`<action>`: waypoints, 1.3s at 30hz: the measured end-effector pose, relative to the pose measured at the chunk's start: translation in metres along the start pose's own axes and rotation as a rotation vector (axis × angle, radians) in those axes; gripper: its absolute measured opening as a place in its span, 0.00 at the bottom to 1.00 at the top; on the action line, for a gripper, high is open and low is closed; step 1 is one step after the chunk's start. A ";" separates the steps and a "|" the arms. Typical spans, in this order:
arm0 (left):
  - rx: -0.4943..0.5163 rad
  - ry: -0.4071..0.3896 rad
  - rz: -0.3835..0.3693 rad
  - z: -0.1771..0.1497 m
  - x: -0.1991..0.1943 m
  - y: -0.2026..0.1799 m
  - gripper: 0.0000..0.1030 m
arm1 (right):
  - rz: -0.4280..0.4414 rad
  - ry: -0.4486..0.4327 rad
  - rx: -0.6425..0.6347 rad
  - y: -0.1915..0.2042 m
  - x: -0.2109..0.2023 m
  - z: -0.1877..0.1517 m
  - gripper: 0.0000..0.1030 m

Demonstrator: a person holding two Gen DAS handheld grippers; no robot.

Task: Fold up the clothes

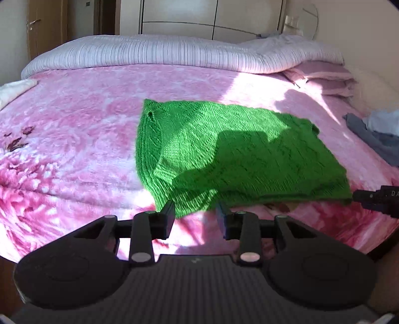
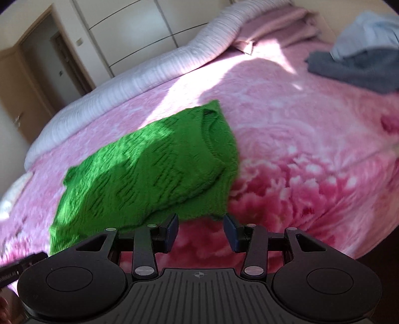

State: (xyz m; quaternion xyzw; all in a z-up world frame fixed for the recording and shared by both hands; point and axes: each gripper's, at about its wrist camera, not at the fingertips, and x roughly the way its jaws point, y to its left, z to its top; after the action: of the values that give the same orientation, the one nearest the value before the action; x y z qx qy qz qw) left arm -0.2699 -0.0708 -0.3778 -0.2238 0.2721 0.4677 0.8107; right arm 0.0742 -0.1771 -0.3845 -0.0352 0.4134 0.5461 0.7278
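Note:
A green knitted sweater [image 1: 239, 154] lies folded into a rough rectangle on the pink flowered bed blanket [image 1: 74, 139]. It also shows in the right wrist view [image 2: 149, 169], with its neckline at the right end. My left gripper [image 1: 195, 219] is open and empty, just short of the sweater's near left corner. My right gripper [image 2: 200, 231] is open and empty, just short of the sweater's near right corner. The right gripper's tip shows at the right edge of the left wrist view [image 1: 374, 197].
A rolled striped duvet [image 1: 174, 52] lies along the bed's far side, with folded pink bedding [image 1: 329, 79] at its right end. A pile of grey and light blue clothes [image 2: 361, 57] lies at the bed's right. Wardrobe doors [image 1: 212, 17] stand behind.

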 end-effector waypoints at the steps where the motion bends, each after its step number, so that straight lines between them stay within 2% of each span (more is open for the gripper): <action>1: -0.002 -0.009 -0.012 0.002 0.002 0.002 0.30 | 0.016 0.000 0.025 -0.005 0.002 0.003 0.43; 4: 0.010 -0.029 -0.046 0.009 0.009 0.006 0.24 | 0.089 0.005 0.131 -0.023 0.010 0.014 0.43; 10: 0.033 -0.035 -0.078 0.021 0.033 0.008 0.24 | 0.173 0.016 0.335 -0.058 0.026 0.029 0.43; 13: 0.025 -0.028 -0.093 0.023 0.045 0.012 0.24 | 0.188 0.016 0.400 -0.072 0.033 0.034 0.43; 19: 0.049 0.004 -0.114 0.022 0.067 0.016 0.23 | 0.271 0.045 0.548 -0.090 0.054 0.032 0.43; 23: 0.074 -0.001 -0.121 0.019 0.072 0.017 0.23 | 0.322 0.043 0.609 -0.095 0.067 0.031 0.43; 26: 0.067 -0.018 -0.126 0.022 0.069 0.017 0.19 | 0.334 0.044 0.593 -0.092 0.070 0.033 0.43; 29: 0.066 -0.010 -0.126 0.023 0.070 0.018 0.19 | 0.320 0.041 0.531 -0.084 0.070 0.035 0.43; 33: 0.083 -0.019 -0.124 0.016 0.075 0.019 0.19 | 0.311 0.035 0.523 -0.082 0.069 0.032 0.41; 36: 0.050 -0.037 -0.123 0.021 0.069 0.022 0.15 | 0.274 0.039 0.492 -0.076 0.068 0.034 0.35; 39: 0.027 -0.049 -0.126 0.021 0.067 0.028 0.15 | 0.241 0.037 0.462 -0.068 0.070 0.037 0.34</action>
State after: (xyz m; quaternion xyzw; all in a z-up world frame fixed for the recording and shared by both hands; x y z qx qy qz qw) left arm -0.2616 -0.0021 -0.4085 -0.2180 0.2438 0.4174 0.8478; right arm 0.1552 -0.1320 -0.4327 0.1713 0.5416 0.5192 0.6386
